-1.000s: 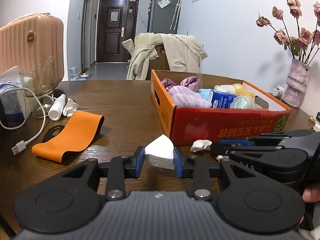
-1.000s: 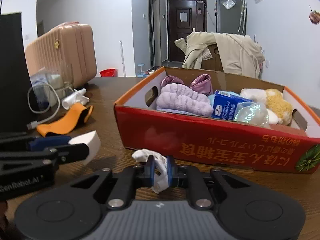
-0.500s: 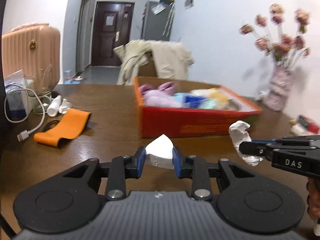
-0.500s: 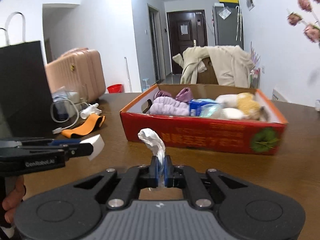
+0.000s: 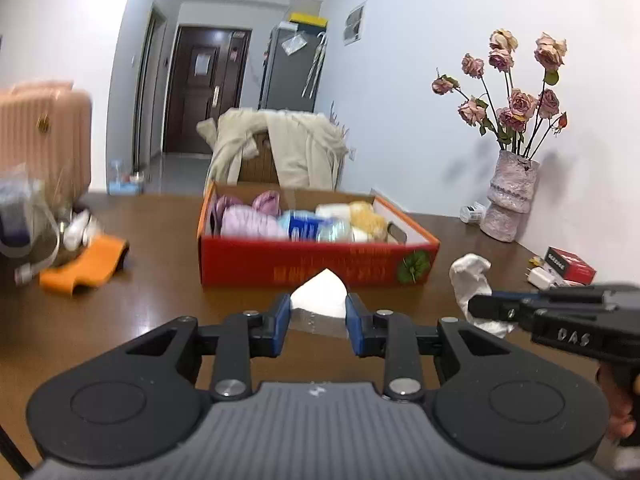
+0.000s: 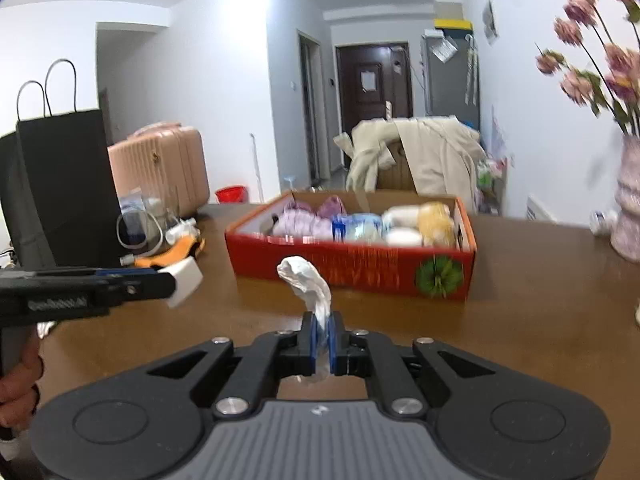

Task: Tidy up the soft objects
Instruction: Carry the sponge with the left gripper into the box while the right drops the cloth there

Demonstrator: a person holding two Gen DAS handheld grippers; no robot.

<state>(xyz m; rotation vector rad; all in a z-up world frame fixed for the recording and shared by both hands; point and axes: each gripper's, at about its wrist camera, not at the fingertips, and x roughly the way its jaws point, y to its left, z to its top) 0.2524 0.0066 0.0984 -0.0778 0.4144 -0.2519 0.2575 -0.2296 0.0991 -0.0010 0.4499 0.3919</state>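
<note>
Left wrist view, bench: one brown wooden bench carries everything.
Suitcase: one, pink and ribbed, past the bench's far left edge.
Paper bag: one, black with loop handles, upright at the left of the bench in the right wrist view.
Box: one red cardboard box, open at the top, lying across the middle of the bench. Inside, a lilac fluffy cloth at the left, a blue-and-white packet in the middle, a yellow fluffy thing at the right; the rest is too blurred to count.
Vase: one, pale and speckled, holding dried pink roses, against the wall to the right of the box.
Orange band: one, flat on the bench left of the box.
Left hand-held gripper: held above the bench short of the box, pointing at it and tilted slightly down, clamped on one white wedge-shaped sponge.
Right hand-held gripper: beside the left one and level with it, aimed at the box, jaws pinched tight on one crumpled white plastic bag that sticks up from them.
Person's hand: fingers curl round the left tool's grip.
</note>
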